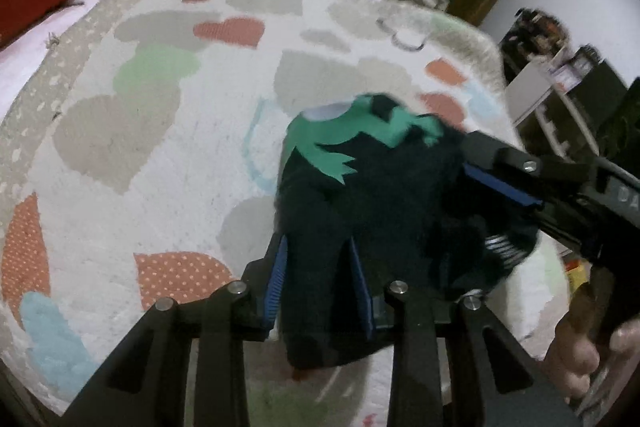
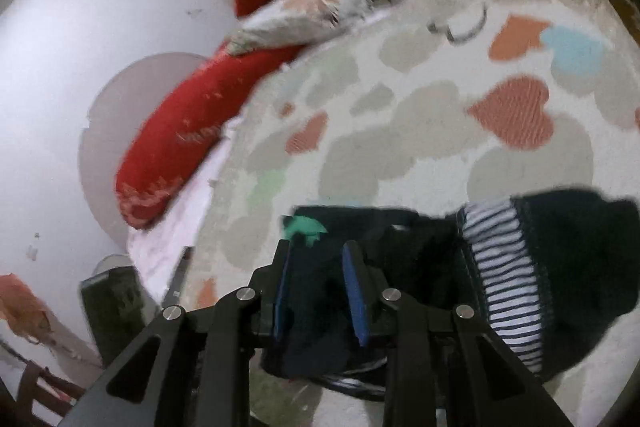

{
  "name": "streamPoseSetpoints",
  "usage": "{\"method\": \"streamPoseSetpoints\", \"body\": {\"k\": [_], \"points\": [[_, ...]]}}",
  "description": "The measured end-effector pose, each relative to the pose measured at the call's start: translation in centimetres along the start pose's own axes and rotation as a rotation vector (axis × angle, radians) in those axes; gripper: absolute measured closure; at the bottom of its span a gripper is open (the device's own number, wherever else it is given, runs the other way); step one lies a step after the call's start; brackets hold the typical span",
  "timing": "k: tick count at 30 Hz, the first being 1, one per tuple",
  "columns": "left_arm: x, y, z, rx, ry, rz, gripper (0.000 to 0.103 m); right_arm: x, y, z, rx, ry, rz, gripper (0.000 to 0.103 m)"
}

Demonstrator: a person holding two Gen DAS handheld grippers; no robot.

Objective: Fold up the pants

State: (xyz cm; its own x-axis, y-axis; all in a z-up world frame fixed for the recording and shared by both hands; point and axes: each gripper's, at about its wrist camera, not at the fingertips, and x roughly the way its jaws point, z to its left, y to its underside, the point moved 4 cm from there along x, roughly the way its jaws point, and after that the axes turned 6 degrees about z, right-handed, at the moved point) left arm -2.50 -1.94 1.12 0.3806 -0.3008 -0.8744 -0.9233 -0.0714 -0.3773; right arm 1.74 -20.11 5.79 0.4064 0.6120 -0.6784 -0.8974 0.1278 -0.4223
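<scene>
Bunching in both grippers, the left gripper (image 1: 320,283) and right gripper (image 2: 320,295) each clamped on the dark pants (image 1: 372,195), the fold could skew over the bed (image 1: 160,147).

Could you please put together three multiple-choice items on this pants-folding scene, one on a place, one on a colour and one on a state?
1. Where do the dark pants lie?
A. on the heart-patterned blanket
B. on a wooden floor
C. in a basket

2. What colour is the patch on the pants?
A. yellow
B. green
C. pink

3. What stands between the pads of the left gripper?
A. nothing
B. the red pillow
C. pants fabric

Key: 1 A, the blanket spreads all around the pants. 2 B, the jagged shape is plainly green. 3 C, dark cloth fills the gap between the blue pads.
</scene>
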Motion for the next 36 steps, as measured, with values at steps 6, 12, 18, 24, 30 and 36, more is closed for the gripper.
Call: {"method": "streamPoseSetpoints", "body": {"k": [6, 12, 18, 24, 30, 36], "points": [[0.7, 0.0, 0.6, 0.001, 0.004, 0.044, 0.062, 3.6, 0.7, -3.5, 0.086, 0.123, 0.028, 0.077], [-2.4, -0.4, 0.0, 0.03, 0.014, 0.019, 0.062, -1.0, 0.2, -3.4, 0.069, 0.078, -0.087, 0.075], [-4.3, -2.0, -3.2, 0.123, -0.011, -0.022, 0.056, -7.3, 2.6, -7.2, 0.127, 0.16, -0.241, 0.063], [-2.4, -4.4, -9.0, 0.228, 0.008, 0.018, 0.054, -10.7, 5.6, -12.6, 0.262, 0.197, -0.3, 0.054], [1.5, -6.4, -16.4, 0.356, 0.045, 0.084, 0.048, -10.4, 7.0, -14.9, 0.312, 0.182, -0.29, 0.049], [6.1, -7.7, -21.1, 0.404, 0.067, 0.185, 0.046, -9.5, 7.3, -14.9, 0.279, 0.16, -0.287, 0.041]]}}
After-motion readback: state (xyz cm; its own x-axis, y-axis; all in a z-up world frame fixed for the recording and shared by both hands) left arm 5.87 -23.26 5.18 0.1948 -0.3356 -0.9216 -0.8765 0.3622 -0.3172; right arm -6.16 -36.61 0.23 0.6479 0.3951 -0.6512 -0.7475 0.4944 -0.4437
